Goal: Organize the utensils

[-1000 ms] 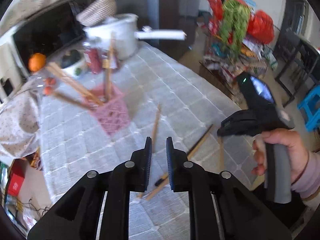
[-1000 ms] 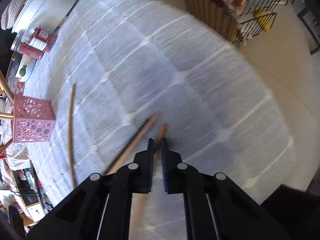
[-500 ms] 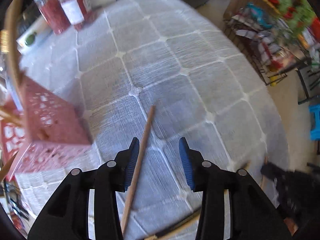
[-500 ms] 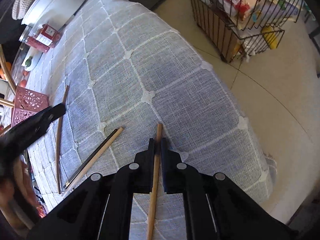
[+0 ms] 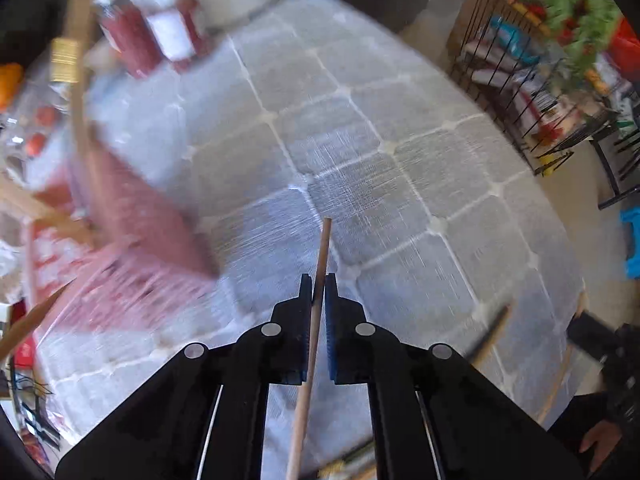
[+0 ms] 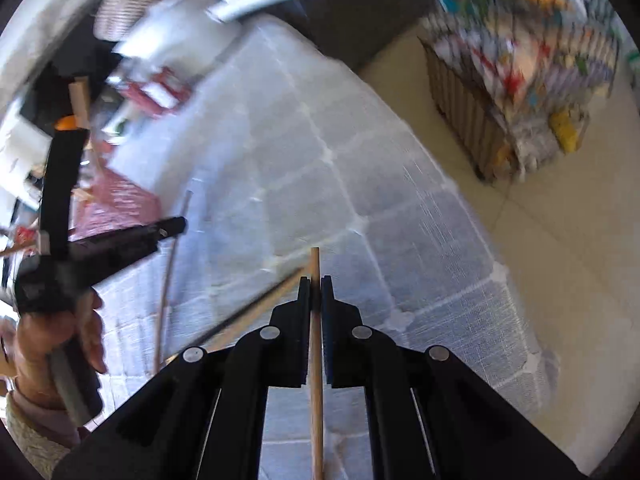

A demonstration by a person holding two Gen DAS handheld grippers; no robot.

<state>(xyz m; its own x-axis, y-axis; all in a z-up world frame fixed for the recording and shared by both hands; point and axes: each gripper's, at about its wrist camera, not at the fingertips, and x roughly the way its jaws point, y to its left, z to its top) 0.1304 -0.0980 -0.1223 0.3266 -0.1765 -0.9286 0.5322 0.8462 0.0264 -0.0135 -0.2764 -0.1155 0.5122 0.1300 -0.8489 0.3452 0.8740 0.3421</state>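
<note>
Left gripper (image 5: 319, 294): jaws closed on a wooden chopstick (image 5: 316, 304), tip projecting ahead of the jaws, shaft running back between them; pink holder (image 5: 120, 240) blurred, ahead-left of the jaws on the quilted surface (image 5: 400, 168). Right gripper (image 6: 315, 296): jaws closed on a second chopstick (image 6: 316, 340), tip just ahead; two more chopsticks (image 6: 256, 308) lie left of these jaws.

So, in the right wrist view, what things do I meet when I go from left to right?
Left hand-held gripper → loose chopstick on the tablecloth → chopstick gripped by the right hand-held gripper → wire rack on the floor.
</note>
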